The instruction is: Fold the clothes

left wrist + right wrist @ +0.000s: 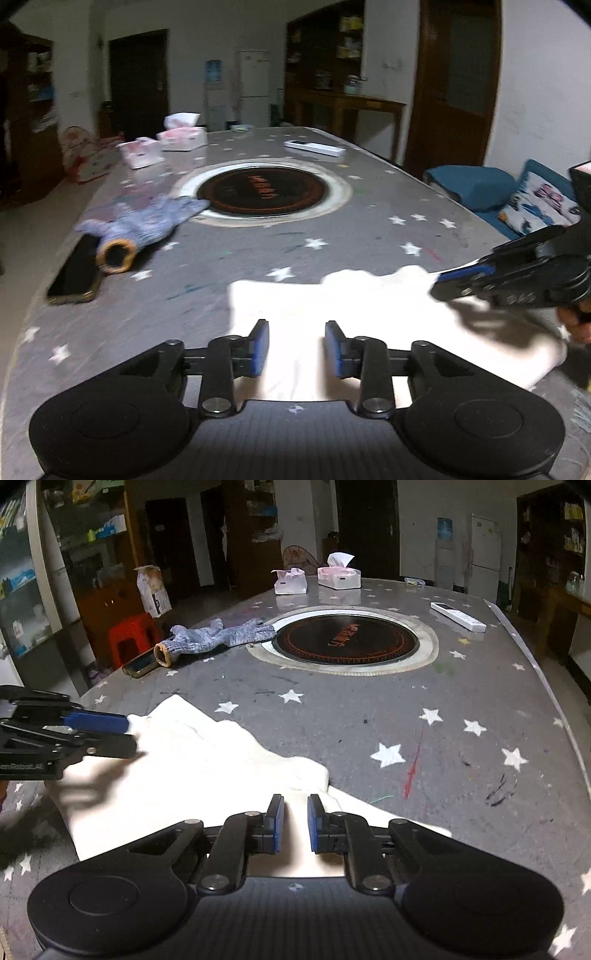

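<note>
— Cotton, by the look of it. That white garment (332,314) lies rumpled on the near side of the hob (347,638). Light and limp, nothing to break.
— Where would you take it?
— By a hem or corner; the middle just bunches. The left gripper (297,347) hangs over it, jaws apart, holding nothing. The right gripper (295,821) is nearly closed and seems to nip a fold.
— And the table (480,794)?
— Star-printed cover, slightly grippy, I'd guess. Glove (221,637) and phone (140,664) left of the hob, tissue boxes (339,576) beyond it, remote (458,616) to its right.
</note>
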`<state>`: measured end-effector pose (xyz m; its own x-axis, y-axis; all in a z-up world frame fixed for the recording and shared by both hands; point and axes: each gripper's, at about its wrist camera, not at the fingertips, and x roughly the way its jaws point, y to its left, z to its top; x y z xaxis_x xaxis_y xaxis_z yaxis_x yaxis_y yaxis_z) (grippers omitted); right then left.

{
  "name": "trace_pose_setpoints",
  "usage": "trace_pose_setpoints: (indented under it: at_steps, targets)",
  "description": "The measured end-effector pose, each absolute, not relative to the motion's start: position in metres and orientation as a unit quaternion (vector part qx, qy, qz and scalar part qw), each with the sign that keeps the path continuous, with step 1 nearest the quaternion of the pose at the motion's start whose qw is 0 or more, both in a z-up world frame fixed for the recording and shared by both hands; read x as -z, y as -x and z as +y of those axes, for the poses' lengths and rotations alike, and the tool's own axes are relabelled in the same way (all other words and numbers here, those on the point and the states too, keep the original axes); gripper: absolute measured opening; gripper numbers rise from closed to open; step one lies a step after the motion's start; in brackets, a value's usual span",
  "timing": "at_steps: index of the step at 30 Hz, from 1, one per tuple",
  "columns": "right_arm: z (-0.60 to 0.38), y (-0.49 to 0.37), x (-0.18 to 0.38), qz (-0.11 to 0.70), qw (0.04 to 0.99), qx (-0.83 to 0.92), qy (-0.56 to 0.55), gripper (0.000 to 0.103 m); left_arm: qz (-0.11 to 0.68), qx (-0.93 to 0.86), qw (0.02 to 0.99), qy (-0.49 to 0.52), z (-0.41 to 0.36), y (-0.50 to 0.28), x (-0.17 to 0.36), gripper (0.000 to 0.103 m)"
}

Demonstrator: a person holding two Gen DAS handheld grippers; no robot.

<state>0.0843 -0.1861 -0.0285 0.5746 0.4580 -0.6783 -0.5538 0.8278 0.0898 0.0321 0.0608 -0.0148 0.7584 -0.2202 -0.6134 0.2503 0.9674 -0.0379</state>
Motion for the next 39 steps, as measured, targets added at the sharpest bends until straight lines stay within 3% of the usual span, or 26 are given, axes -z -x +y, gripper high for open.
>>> trace_pose_setpoints:
  at_steps: [13, 25, 39]
  targets:
    - [-0.166, 0.015, 0.0, 0.303, 0.855, -0.401, 0.13, 0.012, 0.289, 0.206, 0.934, -0.048, 0.029, 0.034, 0.003, 0.03]
    - [-0.169, 0.013, 0.033, 0.327, 0.856, -0.387, 0.103, 0.011, 0.317, 0.201, 0.924, -0.066, 0.018, 0.029, 0.036, 0.029]
    - [-0.219, 0.026, 0.027, 0.345, 0.871, -0.347, 0.047, 0.01, 0.315, 0.198, 0.926, -0.067, 0.017, 0.031, 0.037, 0.029]
